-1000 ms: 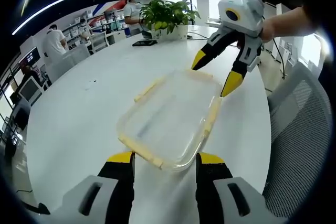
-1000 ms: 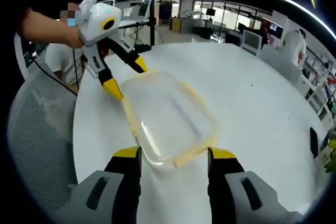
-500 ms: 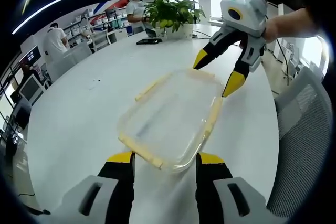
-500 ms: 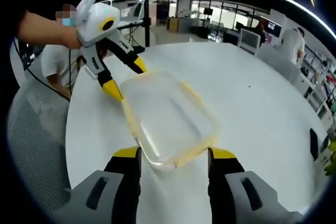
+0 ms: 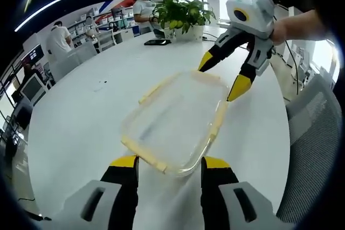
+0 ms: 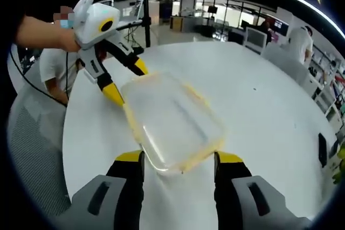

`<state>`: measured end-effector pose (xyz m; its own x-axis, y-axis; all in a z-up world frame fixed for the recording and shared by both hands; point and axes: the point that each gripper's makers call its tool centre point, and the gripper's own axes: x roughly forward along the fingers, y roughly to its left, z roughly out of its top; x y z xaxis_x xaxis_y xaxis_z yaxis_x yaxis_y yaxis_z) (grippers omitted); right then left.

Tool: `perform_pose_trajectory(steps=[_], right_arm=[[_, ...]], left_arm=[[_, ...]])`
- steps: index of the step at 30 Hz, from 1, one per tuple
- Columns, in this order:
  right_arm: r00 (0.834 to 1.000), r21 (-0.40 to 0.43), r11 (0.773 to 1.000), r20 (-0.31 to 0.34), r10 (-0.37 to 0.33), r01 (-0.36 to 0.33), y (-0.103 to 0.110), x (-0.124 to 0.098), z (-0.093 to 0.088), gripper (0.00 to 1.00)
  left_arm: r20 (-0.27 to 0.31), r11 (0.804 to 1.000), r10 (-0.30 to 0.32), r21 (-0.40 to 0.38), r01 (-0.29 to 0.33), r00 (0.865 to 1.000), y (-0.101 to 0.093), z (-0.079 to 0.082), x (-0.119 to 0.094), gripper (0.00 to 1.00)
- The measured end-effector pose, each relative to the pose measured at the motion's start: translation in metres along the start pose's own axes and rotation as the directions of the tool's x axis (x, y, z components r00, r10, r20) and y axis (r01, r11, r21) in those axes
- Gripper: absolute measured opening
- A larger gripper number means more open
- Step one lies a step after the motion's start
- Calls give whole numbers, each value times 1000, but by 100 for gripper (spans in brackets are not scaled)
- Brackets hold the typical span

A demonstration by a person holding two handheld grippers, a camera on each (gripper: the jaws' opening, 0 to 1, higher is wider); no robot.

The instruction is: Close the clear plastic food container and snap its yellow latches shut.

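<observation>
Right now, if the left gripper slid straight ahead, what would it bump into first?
Probably the near end of the clear container. It sits just ahead of the open left gripper on the white table, though the gap is hard to judge.

Bright ceiling strip lights; glare from windows behind the plant (image 5: 180, 17); fisheye bending and soft blur toward edges.

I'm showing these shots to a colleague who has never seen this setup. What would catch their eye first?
Probably the clear plastic food container with yellow latches, lying in the middle of a white round table. The two grippers face each other across it, both open: the left gripper and the right gripper each have their yellow-tipped fingers spread at opposite ends. Behind, a leafy potted plant stands at the table's far edge.
</observation>
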<state>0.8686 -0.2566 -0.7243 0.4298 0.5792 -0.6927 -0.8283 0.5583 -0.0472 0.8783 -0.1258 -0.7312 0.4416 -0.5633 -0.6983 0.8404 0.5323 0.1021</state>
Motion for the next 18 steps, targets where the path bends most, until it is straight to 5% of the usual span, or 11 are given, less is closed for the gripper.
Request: perform_pose_trajectory(steps=[18], right_arm=[[997,77,996,65,-41,36,18,-21,-7,60]], left_arm=[[50,997,35,-65,-32,998,-4,0,-22,45]])
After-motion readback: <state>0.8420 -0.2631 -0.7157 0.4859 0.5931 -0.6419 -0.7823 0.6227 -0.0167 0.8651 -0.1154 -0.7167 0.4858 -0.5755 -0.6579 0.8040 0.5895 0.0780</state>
